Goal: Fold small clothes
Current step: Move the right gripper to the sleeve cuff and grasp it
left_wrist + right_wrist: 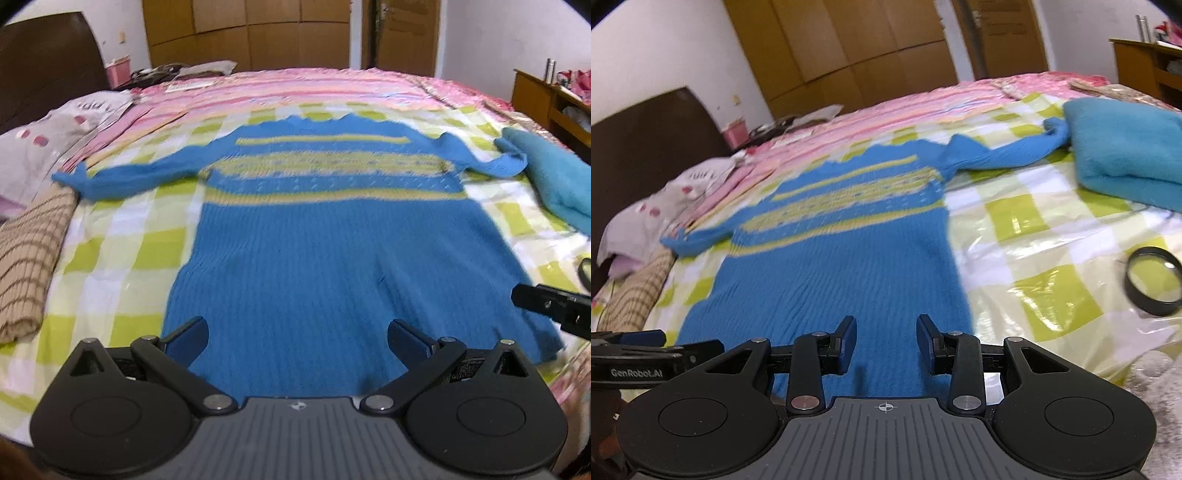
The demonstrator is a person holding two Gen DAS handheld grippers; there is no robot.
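Observation:
A blue knit sweater (314, 258) with yellow stripes lies flat on the bed, sleeves spread out, its hem toward me. It also shows in the right wrist view (831, 266). My left gripper (298, 332) is wide open and empty above the hem, near its left corner. My right gripper (886, 341) is open and empty above the hem's right part. The right gripper's finger shows at the right edge of the left wrist view (546, 302). The left gripper shows at the left edge of the right wrist view (646, 354).
A green-and-white checked sheet (122, 258) covers the bed. A folded teal garment (1126, 155) lies at the right by the sleeve end. A folded beige striped cloth (29, 258) lies left. A black-rimmed magnifying lens (1154, 280) lies right. A pillow (48, 147) and headboard stand at left.

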